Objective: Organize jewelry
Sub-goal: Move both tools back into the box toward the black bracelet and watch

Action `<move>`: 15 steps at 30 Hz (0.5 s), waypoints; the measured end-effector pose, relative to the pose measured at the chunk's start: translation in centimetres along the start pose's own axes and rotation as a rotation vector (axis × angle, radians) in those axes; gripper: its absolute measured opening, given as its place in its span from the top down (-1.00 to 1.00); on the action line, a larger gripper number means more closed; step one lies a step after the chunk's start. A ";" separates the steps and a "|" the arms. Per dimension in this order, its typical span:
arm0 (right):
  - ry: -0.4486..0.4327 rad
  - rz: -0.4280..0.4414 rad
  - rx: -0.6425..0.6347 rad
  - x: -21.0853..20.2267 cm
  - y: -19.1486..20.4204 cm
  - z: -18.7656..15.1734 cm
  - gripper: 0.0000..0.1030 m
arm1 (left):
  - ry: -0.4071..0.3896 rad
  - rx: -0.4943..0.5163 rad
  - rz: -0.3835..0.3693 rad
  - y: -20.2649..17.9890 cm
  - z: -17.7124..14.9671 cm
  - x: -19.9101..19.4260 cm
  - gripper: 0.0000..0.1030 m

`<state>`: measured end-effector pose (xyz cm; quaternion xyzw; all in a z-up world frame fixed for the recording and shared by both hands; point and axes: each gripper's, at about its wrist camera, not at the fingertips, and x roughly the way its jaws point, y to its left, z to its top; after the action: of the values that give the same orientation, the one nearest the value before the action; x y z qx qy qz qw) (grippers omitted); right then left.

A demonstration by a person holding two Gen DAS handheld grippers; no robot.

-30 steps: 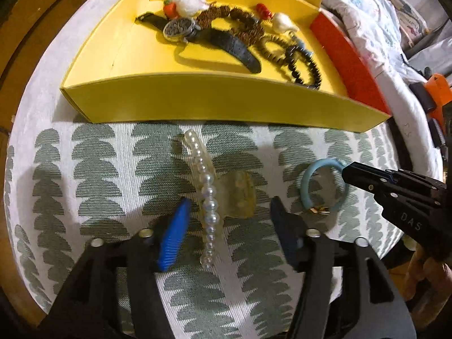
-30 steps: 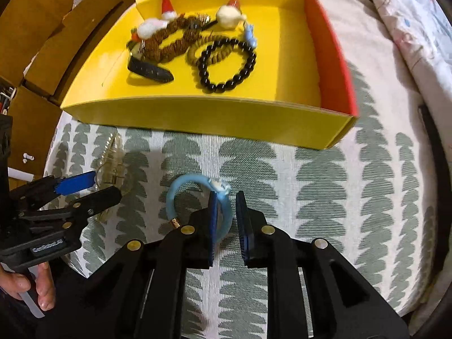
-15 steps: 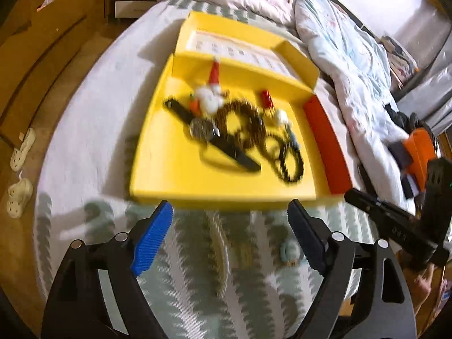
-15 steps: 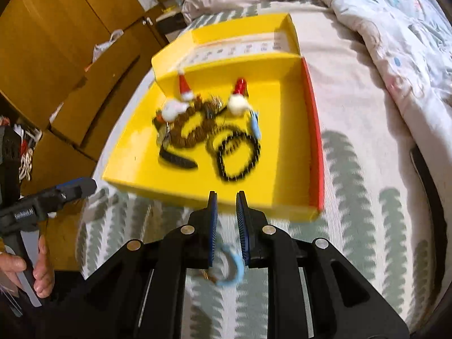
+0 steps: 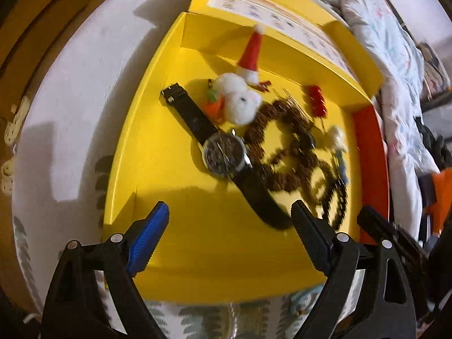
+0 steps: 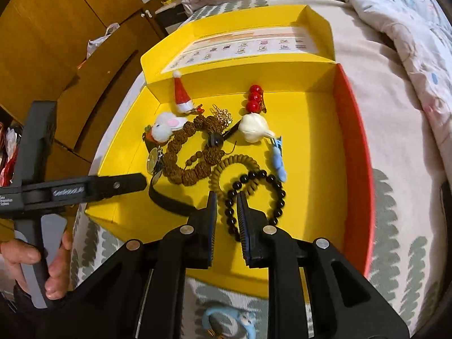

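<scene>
A yellow box on the bed holds jewelry: a black watch, a brown bead bracelet, a black bead bracelet, a white plush clip, a Santa hat clip and red beads. My left gripper is open and empty above the box's near part. My right gripper is nearly shut with a narrow gap, empty, above the black bracelet. The light blue hair tie lies on the cover before the box, under my right gripper.
The box has a red right wall and an open lid at the back. A leaf-pattern cover lies under it, a quilt to the right, wooden furniture to the left.
Both grippers rose from the cover and moved forward over the yellow box. The blue hair tie slipped from the right gripper's fingers and stayed on the cover. The pearl strand dropped out of view.
</scene>
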<state>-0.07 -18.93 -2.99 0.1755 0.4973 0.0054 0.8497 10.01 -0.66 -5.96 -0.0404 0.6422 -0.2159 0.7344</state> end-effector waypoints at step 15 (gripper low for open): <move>0.079 -0.049 0.003 3.5 -0.1 0.0 -0.07 | -0.036 -0.017 0.123 -0.4 2.4 1.4 -0.68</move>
<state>1.71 -18.38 -5.90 0.1639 0.5347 -0.0092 0.8290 12.31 -2.04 -6.72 -0.0112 0.6320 -0.1641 0.7573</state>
